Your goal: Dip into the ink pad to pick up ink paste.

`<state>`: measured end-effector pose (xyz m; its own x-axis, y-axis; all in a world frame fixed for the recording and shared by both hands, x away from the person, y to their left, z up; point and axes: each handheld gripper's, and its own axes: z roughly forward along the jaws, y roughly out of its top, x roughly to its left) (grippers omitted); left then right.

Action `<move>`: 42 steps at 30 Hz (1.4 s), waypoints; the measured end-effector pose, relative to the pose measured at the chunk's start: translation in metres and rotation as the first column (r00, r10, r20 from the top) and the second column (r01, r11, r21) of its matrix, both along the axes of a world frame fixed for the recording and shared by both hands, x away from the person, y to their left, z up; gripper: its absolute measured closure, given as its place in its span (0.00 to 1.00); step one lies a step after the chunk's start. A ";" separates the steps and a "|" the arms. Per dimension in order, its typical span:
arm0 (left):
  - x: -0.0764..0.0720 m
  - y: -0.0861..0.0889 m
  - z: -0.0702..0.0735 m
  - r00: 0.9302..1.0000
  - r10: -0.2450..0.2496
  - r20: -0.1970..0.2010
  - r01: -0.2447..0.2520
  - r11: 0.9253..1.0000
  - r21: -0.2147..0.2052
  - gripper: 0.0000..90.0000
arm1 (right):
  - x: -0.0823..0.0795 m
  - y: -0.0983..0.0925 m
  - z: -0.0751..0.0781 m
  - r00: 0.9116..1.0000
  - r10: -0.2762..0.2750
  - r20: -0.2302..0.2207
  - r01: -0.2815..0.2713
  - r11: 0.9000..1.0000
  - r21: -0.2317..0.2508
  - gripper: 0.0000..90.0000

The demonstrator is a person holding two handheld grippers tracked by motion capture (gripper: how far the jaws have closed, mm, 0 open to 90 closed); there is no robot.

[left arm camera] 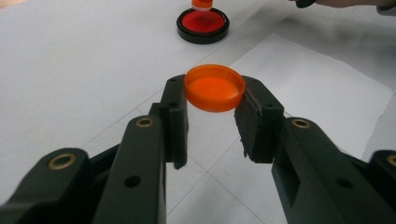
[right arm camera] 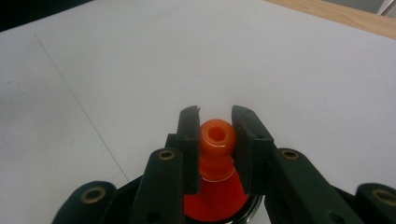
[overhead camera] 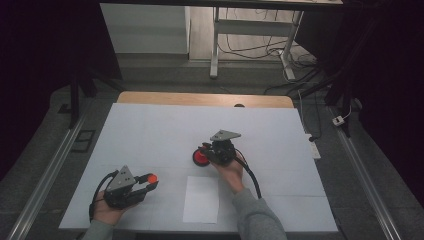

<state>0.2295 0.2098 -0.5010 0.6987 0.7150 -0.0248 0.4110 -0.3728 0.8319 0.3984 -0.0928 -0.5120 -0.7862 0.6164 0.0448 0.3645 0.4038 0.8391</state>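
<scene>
**Right tool** (right arm camera: 214,140): clamped on the knob of an orange stamp (right arm camera: 216,144), one jaw on each side of its handle. The stamp stands upright with its foot down in the ink pad (overhead camera: 201,157), a round black dish with a red face. Whether the foot is pressed into the red or merely touching it cannot be told.

**Left tool** (left arm camera: 214,95): clamped on an orange cap (left arm camera: 215,87), a shallow round lid held by its rim, open side up, clear of the bench (overhead camera: 150,130). Seen from above, it sits near and to the left of the ink pad, towards the person's edge.

**Ink pad**: landmark for this entry. It rests on the white sheet covering the bench, a little right of centre.

**Paper** (overhead camera: 201,199): a blank white slip lying flat, just on the person's side of the ink pad and apart from it. No mark shows on it.

**Step in hand**, as judged: inking the stamp, cap already removed and held aside.

**Next move**, as judged: lift the stamp straight up off the ink pad, carry it the short way to the paper, and press down squarely. The grip should stay firm so the stamp does not tilt. The left tool need only keep the cap out of the way.
</scene>
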 end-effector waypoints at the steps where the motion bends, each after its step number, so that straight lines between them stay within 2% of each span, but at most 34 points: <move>1: 0.000 0.000 0.000 1.000 0.000 0.000 0.000 1.000 0.000 0.72 | 0.000 0.000 0.000 1.000 0.001 0.001 -0.001 1.000 -0.005 0.81; 11: 0.000 0.001 0.000 1.000 0.002 -0.002 -0.002 1.000 -0.001 0.72 | 0.001 0.004 -0.007 1.000 0.009 -0.012 -0.009 1.000 -0.022 0.81; 15: 0.001 0.000 -0.001 1.000 0.002 -0.002 -0.002 1.000 0.000 0.72 | 0.001 0.004 -0.008 1.000 0.009 -0.021 -0.010 0.998 -0.056 0.81; 22: 0.000 0.000 0.000 1.000 0.002 0.000 -0.002 1.000 0.000 0.72 | 0.000 0.003 -0.010 1.000 0.008 -0.017 -0.009 0.999 -0.052 0.81; 28: 0.000 0.000 0.000 1.000 0.001 0.001 -0.001 1.000 0.002 0.72 | -0.002 0.001 -0.013 1.000 0.004 0.005 -0.004 0.999 -0.032 0.81; 32: 0.000 0.000 0.000 1.000 0.004 0.001 -0.004 1.000 0.002 0.72 | -0.003 -0.003 -0.017 1.000 -0.001 -0.003 0.002 1.000 0.014 0.81; 42: -0.001 0.000 0.001 1.000 0.004 0.003 -0.004 1.000 0.001 0.72 | -0.006 -0.004 -0.019 1.000 -0.002 0.021 0.002 1.000 0.019 0.81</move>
